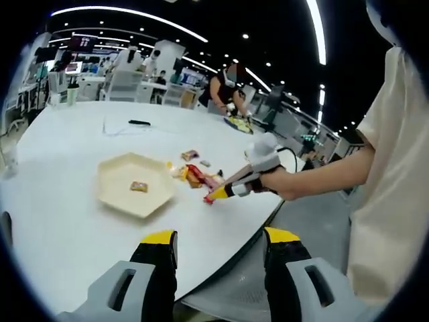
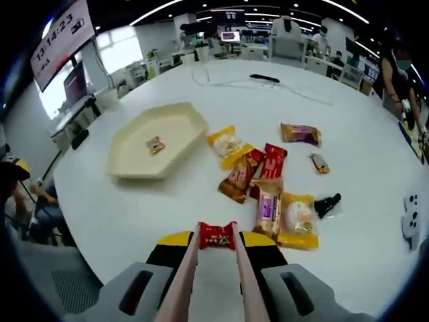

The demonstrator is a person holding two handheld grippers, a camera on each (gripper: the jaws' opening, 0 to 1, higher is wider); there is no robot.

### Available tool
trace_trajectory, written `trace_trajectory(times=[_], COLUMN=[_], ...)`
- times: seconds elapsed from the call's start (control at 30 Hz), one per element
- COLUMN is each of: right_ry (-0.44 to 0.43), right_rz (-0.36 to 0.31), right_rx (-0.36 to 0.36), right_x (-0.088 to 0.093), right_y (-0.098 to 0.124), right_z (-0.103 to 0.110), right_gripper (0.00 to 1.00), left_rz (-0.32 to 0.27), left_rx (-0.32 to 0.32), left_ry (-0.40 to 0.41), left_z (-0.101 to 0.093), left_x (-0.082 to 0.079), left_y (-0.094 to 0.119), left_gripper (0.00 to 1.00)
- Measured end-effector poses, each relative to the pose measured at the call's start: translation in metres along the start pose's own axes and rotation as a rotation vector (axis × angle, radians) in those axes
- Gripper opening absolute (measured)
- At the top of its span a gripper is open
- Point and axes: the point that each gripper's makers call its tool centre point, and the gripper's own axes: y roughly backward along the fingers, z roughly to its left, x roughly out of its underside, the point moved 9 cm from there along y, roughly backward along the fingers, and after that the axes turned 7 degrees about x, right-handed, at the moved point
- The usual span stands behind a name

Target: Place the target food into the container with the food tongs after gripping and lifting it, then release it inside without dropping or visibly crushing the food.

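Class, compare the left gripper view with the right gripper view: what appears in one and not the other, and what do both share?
Left gripper view alone: the person's hand holding the right hand-held gripper over the snack pile, and the open left hand-held gripper.

Right gripper view alone: pink tongs pinching a red wrapped candy, a clock display, a black clip.

Both: the white table, the cream hexagonal tray with one small snack inside, and the loose snack packets.

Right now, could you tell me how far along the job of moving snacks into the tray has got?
One small wrapped snack already lies in the cream hexagonal tray. In hand: the tongs held in the right gripper pinch a red wrapped candy at their tips, lifted short of the tray. Left: carry it over, release it inside; a pile of packets remains on the white table. The left gripper is open, idle.
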Motion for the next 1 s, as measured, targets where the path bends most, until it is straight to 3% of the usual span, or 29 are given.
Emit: trace_trajectory(times=[1.0], right_ry=[0.053], right_rz=[0.001], right_rx=[-0.002], right_x=[0.0044], right_y=[-0.0056], right_z=[0.0013], right_gripper=[0.23], left_rz=[-0.008], left_rx=[-0.009], left_ry=[0.015], left_z=[0.0032], left_x=[0.0011], left_y=[0.0023], left_gripper=[0.50])
